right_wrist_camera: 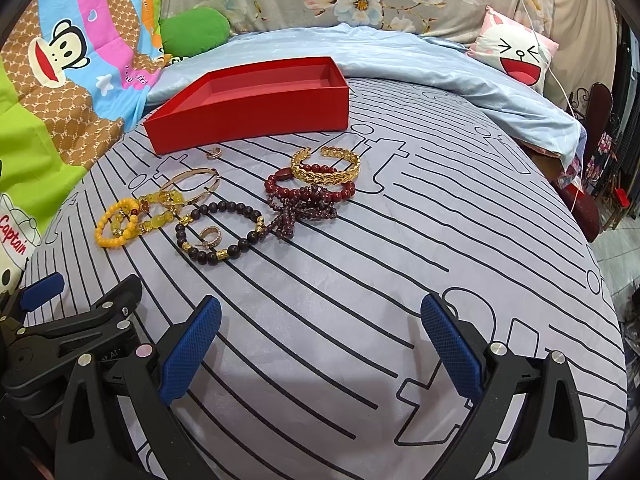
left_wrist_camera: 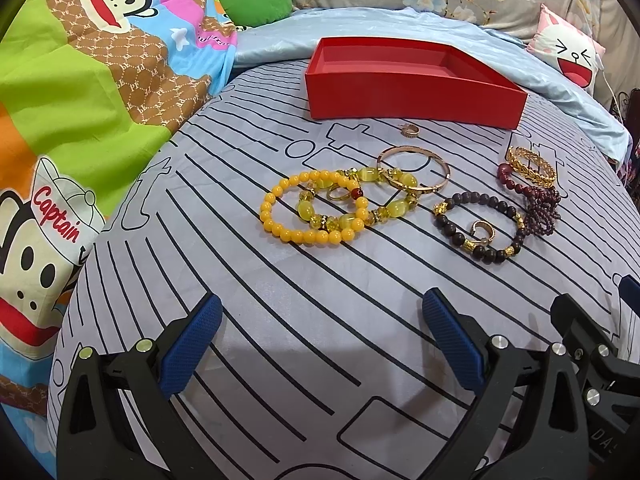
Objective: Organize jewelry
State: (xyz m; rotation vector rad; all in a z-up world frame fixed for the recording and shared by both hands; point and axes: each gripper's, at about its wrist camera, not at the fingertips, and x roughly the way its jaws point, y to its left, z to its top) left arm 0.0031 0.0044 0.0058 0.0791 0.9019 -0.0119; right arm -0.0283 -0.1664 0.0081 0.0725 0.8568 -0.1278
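An empty red box (left_wrist_camera: 412,94) (right_wrist_camera: 256,114) stands at the far side of the striped grey bedsheet. In front of it lies jewelry: a yellow bead bracelet (left_wrist_camera: 280,216) (right_wrist_camera: 105,229), a yellow-green stone bracelet (left_wrist_camera: 394,206), a gold bangle (left_wrist_camera: 414,170) (right_wrist_camera: 192,188), a small ring (left_wrist_camera: 410,131) (right_wrist_camera: 214,153), a dark bead bracelet (left_wrist_camera: 478,226) (right_wrist_camera: 220,234) with a ring inside, dark red beads (left_wrist_camera: 536,204) (right_wrist_camera: 308,198) and a gold leaf cuff (left_wrist_camera: 532,168) (right_wrist_camera: 326,168). My left gripper (left_wrist_camera: 322,340) and right gripper (right_wrist_camera: 320,344) are both open and empty, hovering near the sheet's front.
A cartoon monkey blanket (left_wrist_camera: 80,100) lies at the left, a green cushion (left_wrist_camera: 256,2) and a light blue sheet (left_wrist_camera: 280,38) behind the box, a white-and-pink face pillow (right_wrist_camera: 516,54) at the back right. The bed's edge drops off at the right (right_wrist_camera: 600,240).
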